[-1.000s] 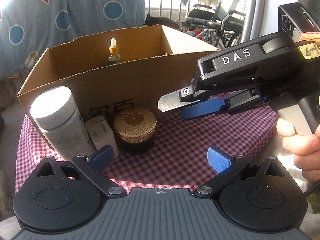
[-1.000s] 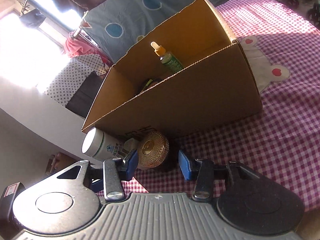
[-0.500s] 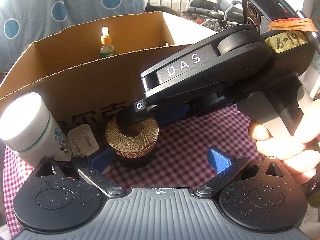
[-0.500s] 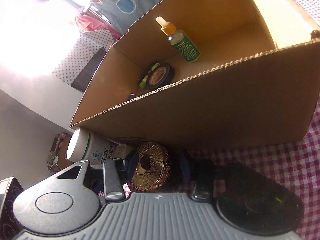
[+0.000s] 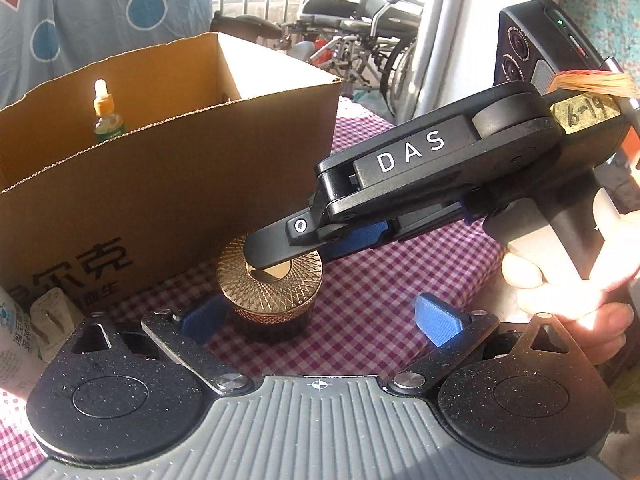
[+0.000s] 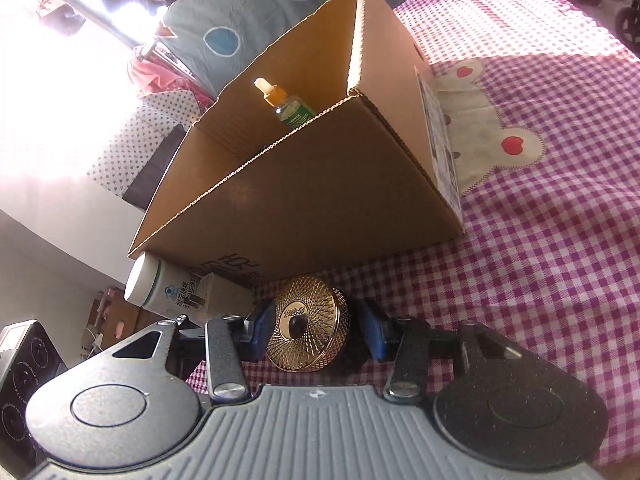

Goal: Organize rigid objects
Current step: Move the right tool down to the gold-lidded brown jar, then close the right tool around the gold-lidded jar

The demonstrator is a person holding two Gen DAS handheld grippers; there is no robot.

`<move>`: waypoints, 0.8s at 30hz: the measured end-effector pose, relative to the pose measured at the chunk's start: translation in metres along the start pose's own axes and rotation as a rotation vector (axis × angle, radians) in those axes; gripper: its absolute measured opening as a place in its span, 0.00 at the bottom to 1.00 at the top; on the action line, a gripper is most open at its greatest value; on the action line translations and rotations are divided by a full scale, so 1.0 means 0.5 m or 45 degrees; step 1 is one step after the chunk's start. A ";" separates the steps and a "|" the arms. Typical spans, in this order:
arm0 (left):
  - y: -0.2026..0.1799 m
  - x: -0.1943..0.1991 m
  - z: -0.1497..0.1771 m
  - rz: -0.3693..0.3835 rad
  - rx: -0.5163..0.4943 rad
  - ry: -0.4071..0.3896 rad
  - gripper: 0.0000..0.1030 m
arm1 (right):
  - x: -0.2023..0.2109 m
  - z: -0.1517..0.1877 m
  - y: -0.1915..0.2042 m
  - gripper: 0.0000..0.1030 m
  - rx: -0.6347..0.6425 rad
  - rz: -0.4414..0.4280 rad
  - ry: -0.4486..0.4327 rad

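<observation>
the gold-lidded jar (image 6: 307,334) stands on the checked cloth (image 6: 540,240) of the surface, just in front of the cardboard box (image 6: 320,200). the right tongs (image 6: 316,330) straddle it, one blue pad either side of the lid; whether the pads press on it i cannot tell. the left tongs (image 5: 320,316) stand spread, nothing between the pads, the jar close by the left-hand pad. a dropper bottle (image 5: 105,114) stands upright inside the box; a white bottle (image 6: 160,286) and a white plug (image 6: 218,292) sit beside the jar.
</observation>
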State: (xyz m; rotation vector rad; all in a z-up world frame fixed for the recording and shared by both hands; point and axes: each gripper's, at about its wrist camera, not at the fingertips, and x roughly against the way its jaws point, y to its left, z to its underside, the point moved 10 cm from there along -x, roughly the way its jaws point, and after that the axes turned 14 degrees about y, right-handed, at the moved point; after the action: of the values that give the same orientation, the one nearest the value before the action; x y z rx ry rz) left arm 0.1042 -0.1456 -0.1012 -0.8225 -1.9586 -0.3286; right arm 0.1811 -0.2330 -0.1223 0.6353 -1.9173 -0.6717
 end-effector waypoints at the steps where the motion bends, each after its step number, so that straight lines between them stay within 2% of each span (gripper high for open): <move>1: -0.001 -0.001 0.000 -0.003 0.003 0.001 0.98 | 0.007 0.002 -0.010 0.49 -0.025 0.013 -0.026; 4: 0.001 -0.005 0.008 -0.013 0.008 0.011 0.99 | 0.017 0.003 -0.034 0.53 -0.071 0.059 -0.083; 7: 0.018 -0.019 0.020 -0.055 0.021 0.049 0.99 | 0.032 0.009 -0.052 0.56 -0.084 0.055 -0.126; 9: 0.024 -0.026 0.026 -0.080 0.025 0.050 0.99 | 0.039 0.013 -0.063 0.62 -0.086 0.055 -0.159; 11: 0.030 -0.033 0.031 -0.112 0.040 0.046 0.99 | 0.041 0.017 -0.065 0.63 -0.070 0.050 -0.175; 17: 0.030 -0.046 0.048 -0.170 0.033 0.014 1.00 | 0.035 0.029 -0.046 0.79 -0.033 -0.033 -0.192; 21: 0.032 -0.047 0.054 -0.173 0.039 -0.025 1.00 | 0.038 0.036 -0.042 0.96 -0.035 -0.124 -0.201; 24: 0.035 -0.047 0.060 -0.162 0.025 -0.050 1.00 | 0.039 0.040 -0.039 0.97 -0.015 -0.122 -0.207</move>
State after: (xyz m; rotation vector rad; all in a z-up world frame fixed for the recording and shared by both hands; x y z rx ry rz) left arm 0.1034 -0.1262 -0.1382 -0.6977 -2.0530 -0.3701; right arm 0.1579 -0.2565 -0.1312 0.6863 -2.0407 -0.8164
